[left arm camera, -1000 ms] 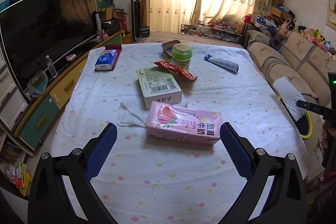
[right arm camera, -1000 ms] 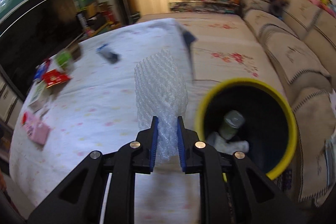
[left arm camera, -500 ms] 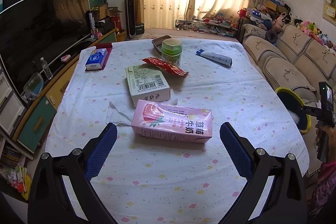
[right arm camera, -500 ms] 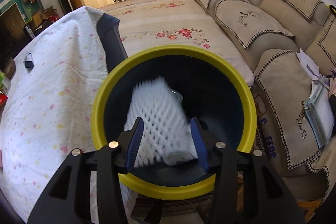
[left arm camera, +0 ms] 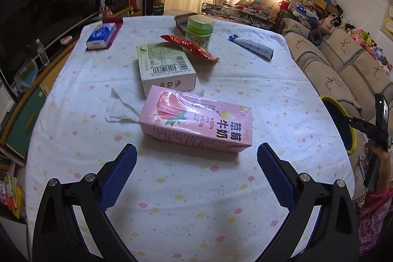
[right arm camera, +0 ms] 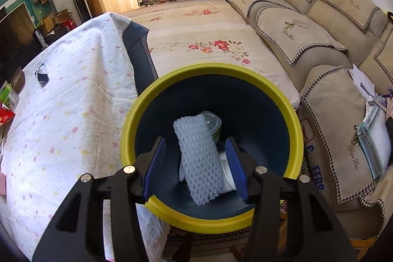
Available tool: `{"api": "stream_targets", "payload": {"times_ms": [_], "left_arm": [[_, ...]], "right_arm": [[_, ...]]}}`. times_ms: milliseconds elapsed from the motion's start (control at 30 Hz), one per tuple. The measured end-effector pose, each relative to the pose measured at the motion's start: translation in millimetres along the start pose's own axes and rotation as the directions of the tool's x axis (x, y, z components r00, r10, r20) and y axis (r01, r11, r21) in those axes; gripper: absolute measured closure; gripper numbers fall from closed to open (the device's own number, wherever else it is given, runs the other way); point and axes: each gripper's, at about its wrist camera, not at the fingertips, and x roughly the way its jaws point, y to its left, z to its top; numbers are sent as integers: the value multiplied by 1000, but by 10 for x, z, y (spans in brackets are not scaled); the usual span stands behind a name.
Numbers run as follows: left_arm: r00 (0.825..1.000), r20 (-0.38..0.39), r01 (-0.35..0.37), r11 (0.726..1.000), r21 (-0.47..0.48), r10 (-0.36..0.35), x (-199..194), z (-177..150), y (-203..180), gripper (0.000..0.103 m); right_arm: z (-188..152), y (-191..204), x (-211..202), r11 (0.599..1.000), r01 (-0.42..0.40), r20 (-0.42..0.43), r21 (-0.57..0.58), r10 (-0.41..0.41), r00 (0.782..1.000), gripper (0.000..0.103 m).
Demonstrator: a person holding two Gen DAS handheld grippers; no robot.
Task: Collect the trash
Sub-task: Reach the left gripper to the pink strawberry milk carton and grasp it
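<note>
My left gripper (left arm camera: 196, 149) hangs open over the table, its blue fingers spread wider than the pink strawberry milk carton (left arm camera: 196, 122) that lies just ahead of them, untouched. Beyond the carton lie a white paper napkin (left arm camera: 120, 107), a white barcode box (left arm camera: 164, 68), a red wrapper (left arm camera: 190, 44) and a green cup (left arm camera: 199, 31). My right gripper (right arm camera: 195, 142) is open above the yellow-rimmed dark bin (right arm camera: 211, 69). The white foam net (right arm camera: 200, 158) lies loose inside the bin, clear of both pads, on top of a clear cup (right arm camera: 211, 120).
A blue-capped tube (left arm camera: 253, 48), a blue tissue pack (left arm camera: 102, 37) and a dark tray (left arm camera: 183, 20) sit at the table's far side. The bin (left arm camera: 340, 119) stands off the table's right edge, beside the beige sofa (right arm camera: 319, 41). A TV unit runs along the left.
My right gripper swung from the table to over the bin, opened and let the foam net fall inside. My left gripper sank closer to the pink carton.
</note>
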Motion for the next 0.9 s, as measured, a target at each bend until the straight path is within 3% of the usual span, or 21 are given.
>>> {"api": "stream_targets", "payload": {"times_ms": [333,533,700,900], "left_arm": [[993,-61,92,993,-77,-97,411,314,115,6],[991,-59,124,992,9,-124,610,634,-230,5],[982,-123,154,985,80,-143,989,798,-685,5],[981,-175,123,972,200,-88,1278,792,-1221,5]], "right_arm": [[8,32,44,1000,-9,-12,-7,9,1000,54],[-2,-6,63,1000,-14,-16,2,14,1000,54],[-16,-55,87,1000,-14,-24,9,14,1000,54],[-32,-158,87,1000,-9,-24,26,9,1000,54]]}}
